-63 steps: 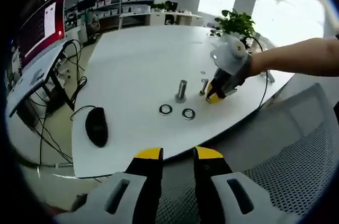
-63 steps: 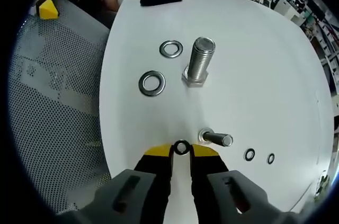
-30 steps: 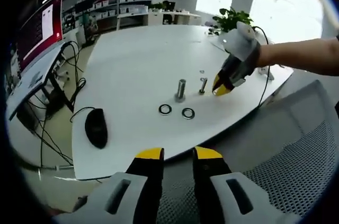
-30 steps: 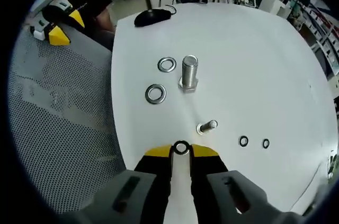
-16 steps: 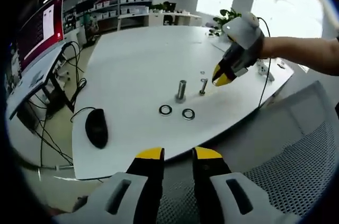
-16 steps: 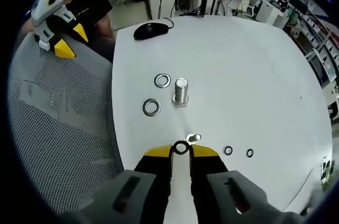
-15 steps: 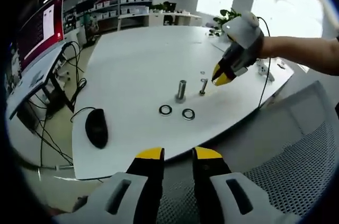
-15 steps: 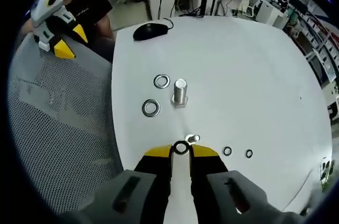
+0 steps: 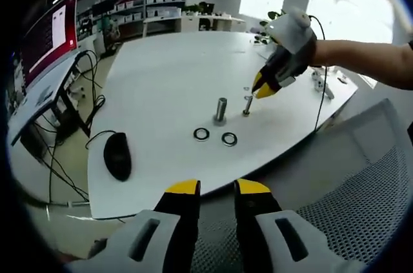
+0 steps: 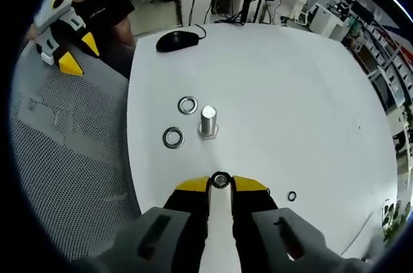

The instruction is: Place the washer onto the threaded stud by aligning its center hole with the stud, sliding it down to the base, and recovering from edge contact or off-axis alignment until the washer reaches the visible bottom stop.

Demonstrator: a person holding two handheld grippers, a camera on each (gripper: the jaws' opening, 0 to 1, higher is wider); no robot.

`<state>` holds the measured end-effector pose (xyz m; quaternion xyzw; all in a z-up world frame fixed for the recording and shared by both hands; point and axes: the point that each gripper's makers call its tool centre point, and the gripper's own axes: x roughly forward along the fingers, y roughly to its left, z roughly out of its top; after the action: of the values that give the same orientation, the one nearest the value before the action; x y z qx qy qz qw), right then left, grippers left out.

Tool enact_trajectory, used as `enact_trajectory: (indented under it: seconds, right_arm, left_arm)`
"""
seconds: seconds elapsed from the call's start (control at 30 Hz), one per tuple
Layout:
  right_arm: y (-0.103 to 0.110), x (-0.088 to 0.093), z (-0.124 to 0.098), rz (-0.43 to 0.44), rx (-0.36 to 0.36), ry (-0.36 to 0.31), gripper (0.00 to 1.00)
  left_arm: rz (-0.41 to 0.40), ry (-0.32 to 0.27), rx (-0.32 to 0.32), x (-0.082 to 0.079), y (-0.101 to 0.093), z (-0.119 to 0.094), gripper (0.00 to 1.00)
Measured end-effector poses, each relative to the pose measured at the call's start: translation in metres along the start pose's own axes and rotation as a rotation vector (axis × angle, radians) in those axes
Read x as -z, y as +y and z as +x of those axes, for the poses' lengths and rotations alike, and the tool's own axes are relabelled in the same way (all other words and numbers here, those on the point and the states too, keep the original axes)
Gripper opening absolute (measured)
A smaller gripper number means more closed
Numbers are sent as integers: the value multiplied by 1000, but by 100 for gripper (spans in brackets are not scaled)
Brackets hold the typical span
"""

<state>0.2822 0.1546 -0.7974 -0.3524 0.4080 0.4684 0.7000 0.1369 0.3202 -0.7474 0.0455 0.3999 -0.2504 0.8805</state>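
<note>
Washer pinched in the right gripper, held above the small stud.

In the right gripper view the right gripper [image 10: 221,184] has its jaws clamped on a small dark washer [image 10: 221,181]; on the white table [image 10: 284,92] a large bolt [image 10: 208,120] stands at 12 o'clock of the tips, two large washers [image 10: 180,121] at 11, a small ring [image 10: 292,196] at 3. In the left gripper view the right gripper hangs just above the thin stud [image 9: 247,105], 1 o'clock of the bolt. The left gripper [image 9: 215,188], jaws nearly together on nothing, sits over a mesh chair [image 9: 342,215]; a mouse [image 9: 117,154] lies at 10.
</note>
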Motion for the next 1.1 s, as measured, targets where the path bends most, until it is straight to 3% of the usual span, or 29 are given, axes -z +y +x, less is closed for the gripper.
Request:
enact_trajectory:
  seconds: [1.1]
  right_arm:
    - [0, 8, 17, -15, -29, 63, 14]
  left_arm:
    - [-11, -5, -6, 2, 7, 2, 19]
